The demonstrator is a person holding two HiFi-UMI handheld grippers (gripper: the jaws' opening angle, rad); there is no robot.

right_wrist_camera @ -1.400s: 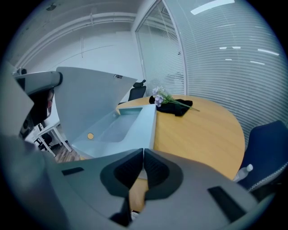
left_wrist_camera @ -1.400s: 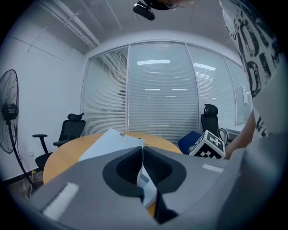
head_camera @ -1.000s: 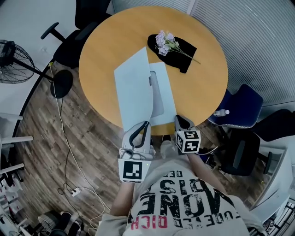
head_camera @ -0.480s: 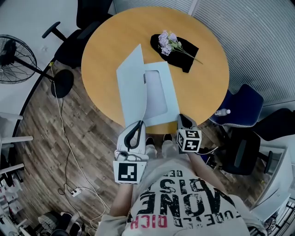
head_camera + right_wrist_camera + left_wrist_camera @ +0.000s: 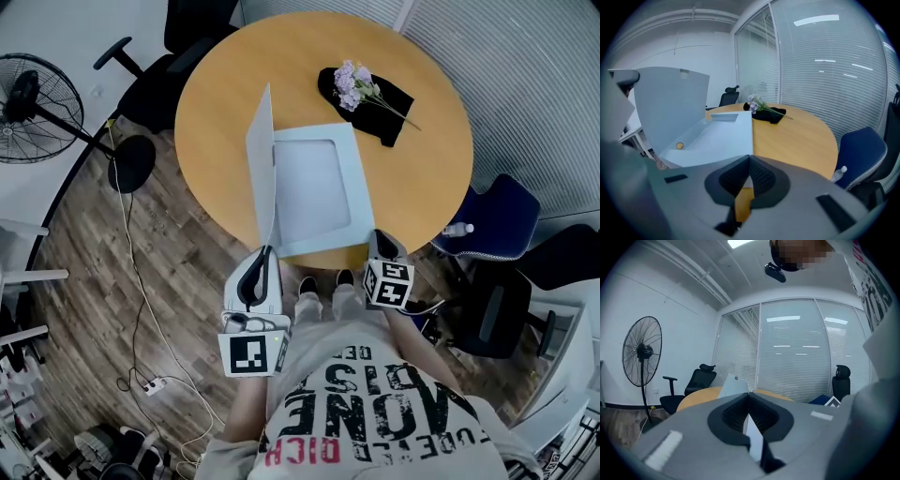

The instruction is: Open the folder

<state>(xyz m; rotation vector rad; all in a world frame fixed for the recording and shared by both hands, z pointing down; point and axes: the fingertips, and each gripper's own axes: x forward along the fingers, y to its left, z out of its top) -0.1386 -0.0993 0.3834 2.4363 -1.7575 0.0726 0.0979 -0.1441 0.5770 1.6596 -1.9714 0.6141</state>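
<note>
A pale blue folder (image 5: 314, 187) lies on the round wooden table (image 5: 422, 178), its front cover (image 5: 261, 159) standing almost upright along the left side. My left gripper (image 5: 266, 251) is shut on the cover's near corner; in the left gripper view the thin sheet (image 5: 754, 437) runs between the pads and the cover (image 5: 733, 386) rises beyond my left gripper (image 5: 749, 394). My right gripper (image 5: 379, 238) sits at the folder's near right corner, at the table edge. In the right gripper view the raised cover (image 5: 670, 103) and the inner sheet (image 5: 722, 136) show, with my right gripper (image 5: 750, 157) shut on that sheet's corner.
A black cloth (image 5: 380, 94) with a sprig of pale flowers (image 5: 352, 80) lies at the table's far side. A black office chair (image 5: 178, 47) and a standing fan (image 5: 37, 94) are to the left. A blue chair (image 5: 492, 220) with a bottle (image 5: 457, 230) is to the right.
The cover has swung up and leftward from a low lean over the folder to nearly upright. My left gripper moved left with it. The right gripper kept its place.
</note>
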